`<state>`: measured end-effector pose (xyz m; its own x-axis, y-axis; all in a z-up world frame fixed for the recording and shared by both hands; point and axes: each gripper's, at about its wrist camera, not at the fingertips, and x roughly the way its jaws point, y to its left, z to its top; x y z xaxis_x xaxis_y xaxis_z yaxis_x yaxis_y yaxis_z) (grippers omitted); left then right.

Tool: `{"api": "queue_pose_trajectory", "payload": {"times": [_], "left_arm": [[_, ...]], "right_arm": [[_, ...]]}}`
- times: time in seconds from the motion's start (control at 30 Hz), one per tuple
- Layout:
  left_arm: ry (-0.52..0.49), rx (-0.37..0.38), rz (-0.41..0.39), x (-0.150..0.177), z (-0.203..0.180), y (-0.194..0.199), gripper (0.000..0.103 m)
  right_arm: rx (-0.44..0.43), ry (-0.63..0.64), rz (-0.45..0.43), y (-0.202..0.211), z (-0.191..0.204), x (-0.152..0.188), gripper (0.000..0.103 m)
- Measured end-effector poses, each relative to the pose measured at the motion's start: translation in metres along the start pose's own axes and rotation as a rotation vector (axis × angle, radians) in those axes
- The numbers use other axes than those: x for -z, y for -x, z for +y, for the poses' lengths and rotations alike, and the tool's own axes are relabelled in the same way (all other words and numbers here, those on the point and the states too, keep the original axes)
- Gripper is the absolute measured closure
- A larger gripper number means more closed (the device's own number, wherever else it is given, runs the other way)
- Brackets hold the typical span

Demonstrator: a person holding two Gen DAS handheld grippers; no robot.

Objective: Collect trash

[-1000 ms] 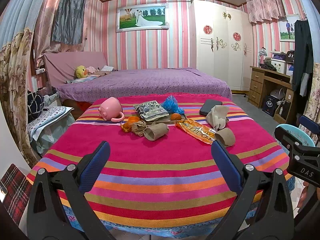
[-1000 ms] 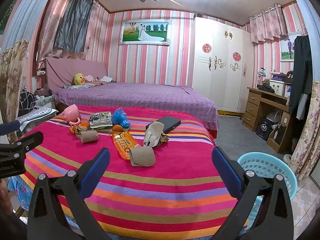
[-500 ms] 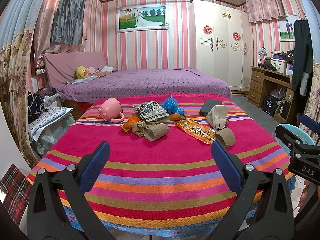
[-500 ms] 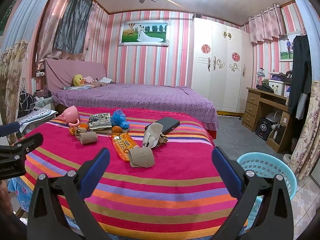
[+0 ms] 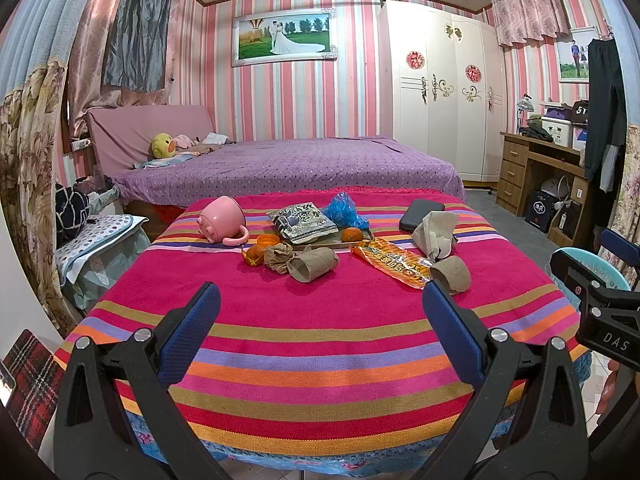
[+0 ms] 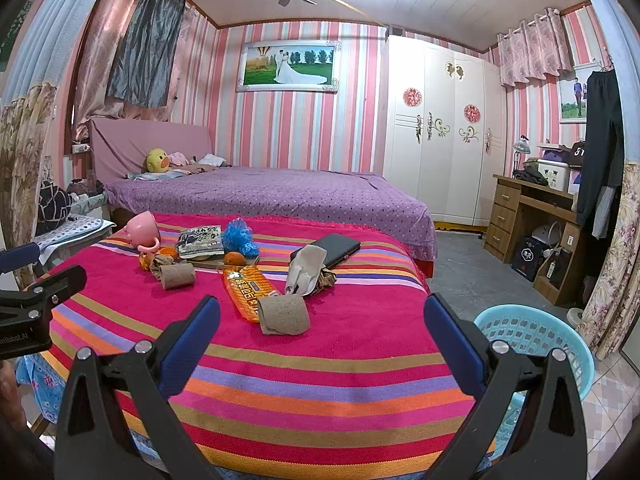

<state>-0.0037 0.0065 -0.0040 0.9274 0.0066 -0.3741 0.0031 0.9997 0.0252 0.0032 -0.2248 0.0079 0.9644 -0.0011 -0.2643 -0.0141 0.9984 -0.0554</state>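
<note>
On the striped tabletop (image 5: 320,320) lie a pink mug (image 5: 221,220), 2 cardboard rolls (image 5: 313,265), an orange wrapper (image 5: 394,261) and crumpled paper (image 5: 435,231); my left hand-held gripper (image 5: 320,312) and right hand-held gripper (image 6: 322,312) gape wide, empty, near the blue basket (image 6: 536,340).

Your right gripper (image 6: 320,344) sits at the lower frame with its jaws spread wide and nothing between them. At centre, a cardboard roll (image 6: 284,314) touches the orange wrapper (image 6: 248,290) on the striped cloth (image 6: 320,380). Your light-blue basket (image 6: 536,340) stands at lower right, beside the cloth's edge.
</note>
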Motion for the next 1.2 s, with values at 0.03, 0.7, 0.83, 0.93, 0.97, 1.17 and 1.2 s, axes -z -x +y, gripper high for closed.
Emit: {"api": "queue_pose_trajectory", "payload": {"times": [0.03, 0.7, 0.83, 0.93, 0.97, 1.17, 1.2], "left_arm": [[0.000, 0.000, 0.000, -0.0003, -0.0001, 0.0000, 0.005], [-0.001, 0.000, -0.001, 0.0002, -0.0004, 0.0003, 0.005], [-0.001, 0.000, -0.001, 0.0001, -0.0006, 0.0001, 0.005], [-0.002, -0.001, -0.001, 0.0006, -0.0004, 0.0003, 0.005], [-0.001, 0.000, -0.001, 0.0000, -0.0005, 0.0001, 0.005], [-0.001, 0.000, -0.001, 0.0001, -0.0005, 0.0000, 0.005], [-0.001, 0.000, 0.000, 0.0004, -0.0004, 0.0002, 0.005]], "right_arm": [[0.000, 0.001, 0.000, 0.0002, 0.0000, -0.0002, 0.004], [0.002, 0.003, 0.004, -0.0016, -0.0009, 0.0005, 0.004], [0.003, 0.001, 0.003, -0.0016, -0.0017, 0.0000, 0.004], [0.004, 0.003, 0.005, -0.0018, -0.0016, 0.0002, 0.004], [0.003, 0.003, 0.006, -0.0018, -0.0020, 0.0005, 0.004], [0.003, 0.002, 0.005, -0.0019, -0.0020, 0.0006, 0.004], [0.004, 0.002, 0.005, -0.0019, -0.0021, 0.0007, 0.004]]}}
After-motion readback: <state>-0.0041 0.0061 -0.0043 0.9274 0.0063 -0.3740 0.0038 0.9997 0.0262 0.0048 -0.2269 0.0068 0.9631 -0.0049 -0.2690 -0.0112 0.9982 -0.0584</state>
